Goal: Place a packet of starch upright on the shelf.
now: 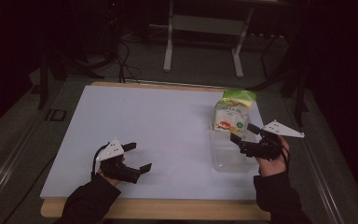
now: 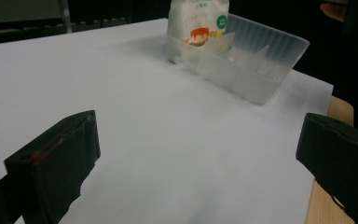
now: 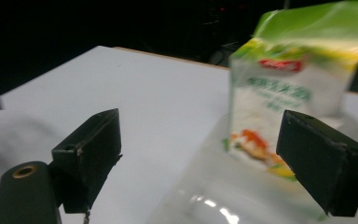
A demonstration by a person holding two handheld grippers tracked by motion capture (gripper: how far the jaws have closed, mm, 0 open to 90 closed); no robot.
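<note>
A white food bag with a green top stands upright at the far end of a clear plastic container on the right of the white tabletop; it seems to sit inside it. My right gripper hovers open over the container's right side, jaws pointing at the bag and not touching it. In the right gripper view the bag stands just beyond the right gripper, above the container. My left gripper rests open near the front left, nothing between its jaws. In its own view, the left gripper faces the bag and container across bare table.
The table's wooden front edge runs along the bottom. Behind the table stand metal frame legs, with cables on the dark floor. White tabletop stretches between the two grippers.
</note>
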